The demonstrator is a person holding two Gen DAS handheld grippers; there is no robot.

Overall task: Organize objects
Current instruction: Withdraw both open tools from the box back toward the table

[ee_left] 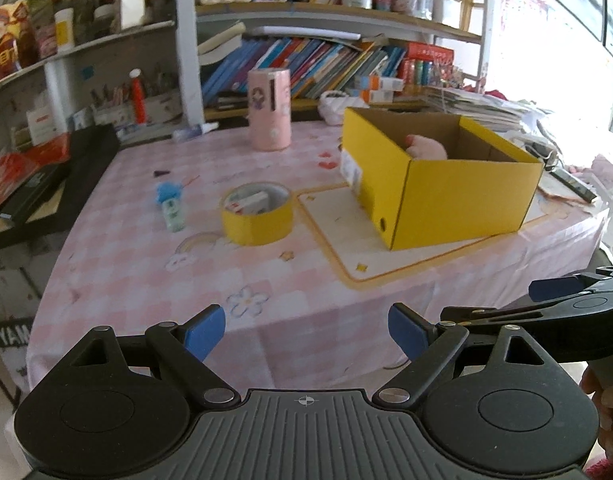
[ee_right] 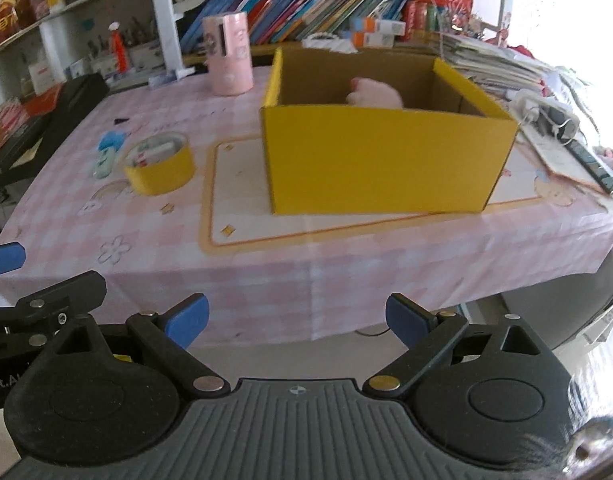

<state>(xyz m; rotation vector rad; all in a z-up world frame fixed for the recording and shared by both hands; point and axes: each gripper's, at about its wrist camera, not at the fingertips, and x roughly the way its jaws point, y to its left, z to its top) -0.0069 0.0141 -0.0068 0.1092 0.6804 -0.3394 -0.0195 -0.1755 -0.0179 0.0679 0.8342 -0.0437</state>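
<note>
Both grippers — left gripper [ee_left: 306,334], right gripper [ee_right: 296,320] — hang released, empty, off the table's [ee_left: 146,280] near edge; yellow box [ee_right: 386,160] sits mid-table, open for collecting — tape roll [ee_left: 256,214] toward the left edge.

- My left claw [ee_left: 306,334] looks like matt black plastic, with a ribbed grey base, shiny metal pivot pins and smooth blue pads [ee_left: 205,334].
- My right claw [ee_right: 296,320] shows the same matt plastic and metal pins.
- The tabletop [ee_right: 266,276] wears a smooth pink checked cloth, creased along its folds.
- The yellow box [ee_right: 382,156], right of centre, is cardboard: smooth matt yellow outside, raw brown inside.
- The tape roll [ee_left: 257,214] has a faintly glossy yellow face.
- The pink thing [ee_right: 373,95] in the box looks soft and plush.
</note>
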